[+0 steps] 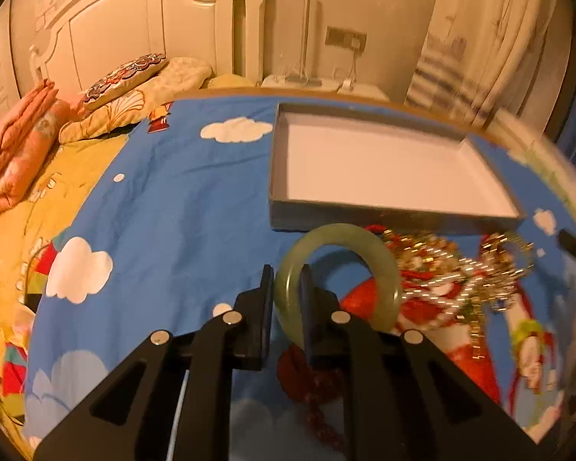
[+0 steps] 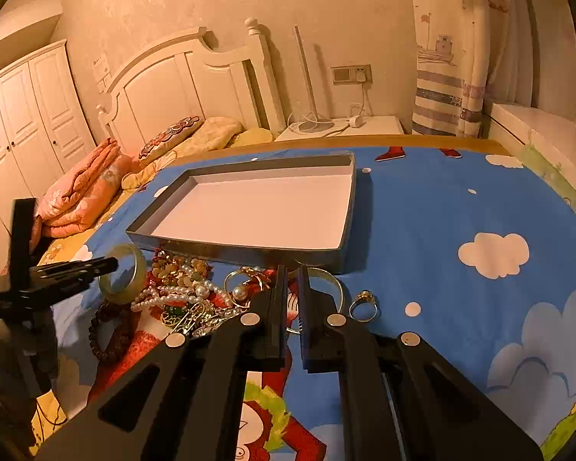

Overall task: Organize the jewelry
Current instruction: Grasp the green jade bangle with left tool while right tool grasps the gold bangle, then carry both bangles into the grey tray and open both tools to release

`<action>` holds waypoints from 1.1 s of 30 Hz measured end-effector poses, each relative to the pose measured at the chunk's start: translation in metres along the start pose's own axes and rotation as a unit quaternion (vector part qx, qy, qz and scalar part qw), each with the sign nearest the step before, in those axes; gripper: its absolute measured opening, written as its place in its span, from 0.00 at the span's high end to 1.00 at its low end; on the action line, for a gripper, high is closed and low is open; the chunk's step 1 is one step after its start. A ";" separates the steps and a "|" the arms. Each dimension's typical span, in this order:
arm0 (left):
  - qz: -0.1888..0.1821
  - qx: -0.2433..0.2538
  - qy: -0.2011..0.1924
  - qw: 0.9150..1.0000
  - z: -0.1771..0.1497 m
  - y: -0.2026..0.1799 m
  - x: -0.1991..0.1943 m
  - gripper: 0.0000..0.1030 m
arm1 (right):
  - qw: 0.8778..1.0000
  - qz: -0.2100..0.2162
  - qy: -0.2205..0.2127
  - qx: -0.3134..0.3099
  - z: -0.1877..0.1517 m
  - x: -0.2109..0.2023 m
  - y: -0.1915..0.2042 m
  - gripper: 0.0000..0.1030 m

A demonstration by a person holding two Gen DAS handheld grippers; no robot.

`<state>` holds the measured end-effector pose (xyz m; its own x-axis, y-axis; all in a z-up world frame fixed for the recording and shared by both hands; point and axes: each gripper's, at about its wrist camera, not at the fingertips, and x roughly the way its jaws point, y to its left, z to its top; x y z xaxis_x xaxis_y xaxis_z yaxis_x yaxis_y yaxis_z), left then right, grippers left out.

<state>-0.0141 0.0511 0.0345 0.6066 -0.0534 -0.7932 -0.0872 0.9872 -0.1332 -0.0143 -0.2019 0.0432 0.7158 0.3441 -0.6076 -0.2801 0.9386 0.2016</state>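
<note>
My left gripper is shut on a pale green jade bangle, holding it upright just above the blue cartoon cloth; the bangle also shows in the right wrist view. A grey shallow box with a white floor stands behind it, empty, and shows in the right wrist view. A heap of jewelry with pearls, gold chains and a dark bead bracelet lies before the box. My right gripper hovers over a thin silver bangle, its jaws a narrow gap apart, holding nothing. A gold ring lies to its right.
The cloth covers a table with a wooden far edge. A bed with folded orange blankets is at the left. A white nightstand with cables and curtains stand behind.
</note>
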 end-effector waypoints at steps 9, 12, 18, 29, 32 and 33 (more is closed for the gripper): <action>-0.027 0.005 -0.070 0.997 0.030 -0.006 -0.053 0.88 | 0.999 -0.006 0.034 0.018 -0.006 0.009 -0.009 0.82; -0.023 0.010 -0.080 0.996 0.047 -0.013 -0.050 0.88 | 0.998 -0.030 0.045 0.022 -0.012 0.012 -0.016 0.24; -0.039 0.006 -0.078 0.996 0.075 -0.028 -0.031 0.88 | 0.994 -0.080 0.074 -0.006 -0.008 0.029 -0.021 0.42; -0.050 0.020 -0.062 0.997 0.096 -0.058 0.004 0.88 | 0.978 -0.091 0.129 -0.134 0.005 0.072 0.000 0.95; -0.049 0.022 -0.064 0.997 0.099 -0.057 0.006 0.87 | 0.986 -0.076 0.087 -0.121 0.007 0.046 -0.004 0.95; -0.048 0.023 -0.066 0.996 0.101 -0.057 0.006 0.87 | 0.988 -0.073 0.076 -0.116 0.010 0.038 -0.004 0.95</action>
<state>0.0740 0.0096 0.0975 0.7091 -0.1316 -0.6928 0.0115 0.9845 -0.1751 0.0201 -0.1925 0.0272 0.6598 0.1807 -0.7294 -0.3318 0.9410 -0.0671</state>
